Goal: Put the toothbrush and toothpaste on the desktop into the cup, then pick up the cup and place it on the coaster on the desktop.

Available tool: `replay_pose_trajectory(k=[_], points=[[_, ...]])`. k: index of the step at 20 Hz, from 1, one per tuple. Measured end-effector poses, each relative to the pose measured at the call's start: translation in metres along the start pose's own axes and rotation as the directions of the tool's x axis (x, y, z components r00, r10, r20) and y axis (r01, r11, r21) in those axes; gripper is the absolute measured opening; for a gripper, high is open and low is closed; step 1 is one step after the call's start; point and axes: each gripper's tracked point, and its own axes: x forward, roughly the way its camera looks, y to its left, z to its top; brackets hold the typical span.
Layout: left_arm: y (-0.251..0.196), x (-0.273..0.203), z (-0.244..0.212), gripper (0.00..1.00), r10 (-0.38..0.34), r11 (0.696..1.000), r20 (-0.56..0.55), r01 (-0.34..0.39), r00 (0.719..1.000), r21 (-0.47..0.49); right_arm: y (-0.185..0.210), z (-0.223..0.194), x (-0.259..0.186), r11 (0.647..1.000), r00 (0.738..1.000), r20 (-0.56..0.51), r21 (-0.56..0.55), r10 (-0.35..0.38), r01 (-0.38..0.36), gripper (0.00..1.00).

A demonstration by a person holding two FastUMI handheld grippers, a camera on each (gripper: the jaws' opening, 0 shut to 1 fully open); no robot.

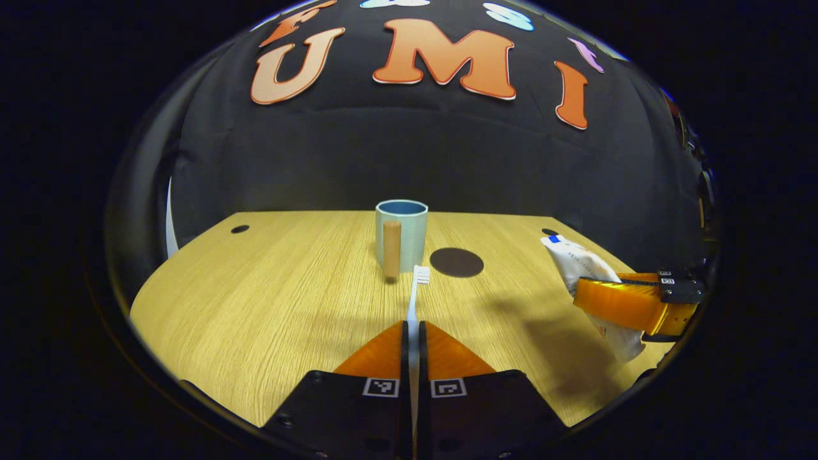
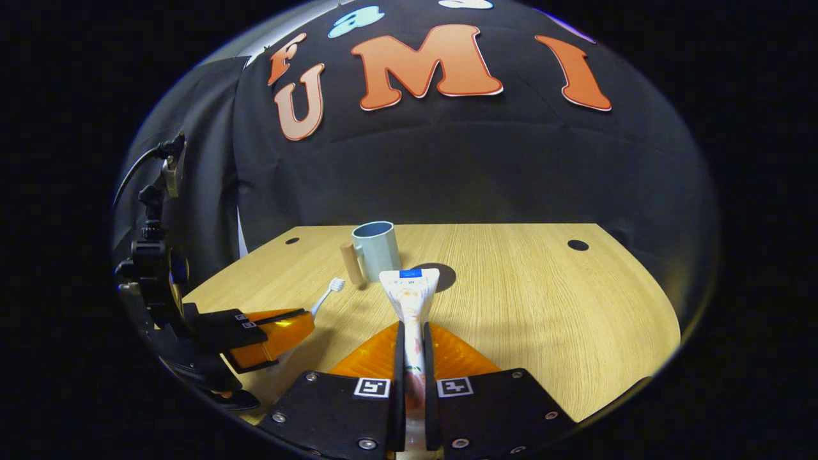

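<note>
We are gripping the toothbrush (image 1: 416,291) in the left gripper (image 1: 413,327) and the toothpaste (image 2: 410,295) in the right gripper (image 2: 412,329), both clear of the bench (image 2: 543,306). We are aiming each, one after another, straight over the cup (image 1: 402,231), beside the coaster (image 1: 456,262).

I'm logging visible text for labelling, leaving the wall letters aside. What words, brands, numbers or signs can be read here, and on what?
On the toothpaste tube, clamped in the right tool: small print, too blurred to read.
On the square markers on the right tool's body: black-and-white coded patterns, no readable text.
On the cup, toothbrush and coaster: no text seen.
</note>
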Motion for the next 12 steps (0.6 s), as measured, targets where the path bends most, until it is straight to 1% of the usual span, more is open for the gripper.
replay_pose_trajectory(k=[4,7,9,10,12], points=[[0.010,0.003,0.022,0.04,0.008,1.000,0.089,-0.007,0.996,-0.011,0.000,0.025,0.002,1.000,0.998,0.059,0.002,0.008,-0.008,0.12],[0.014,0.013,0.057,0.04,0.022,1.000,0.147,-0.019,0.989,-0.024,0.000,0.047,0.005,1.000,0.994,0.108,0.000,0.015,-0.015,0.12],[0.019,0.024,0.076,0.03,0.017,1.000,0.177,-0.013,0.984,-0.024,0.003,0.060,0.006,1.000,0.990,0.135,0.001,0.030,-0.031,0.12],[0.020,0.029,0.086,0.03,0.009,0.999,0.194,-0.002,0.981,-0.039,0.004,0.065,0.008,0.999,0.988,0.151,0.001,0.035,-0.035,0.12],[0.024,0.039,0.103,0.03,0.014,0.999,0.228,-0.003,0.973,-0.048,0.006,0.079,0.012,0.999,0.983,0.182,-0.004,0.039,-0.039,0.12]])
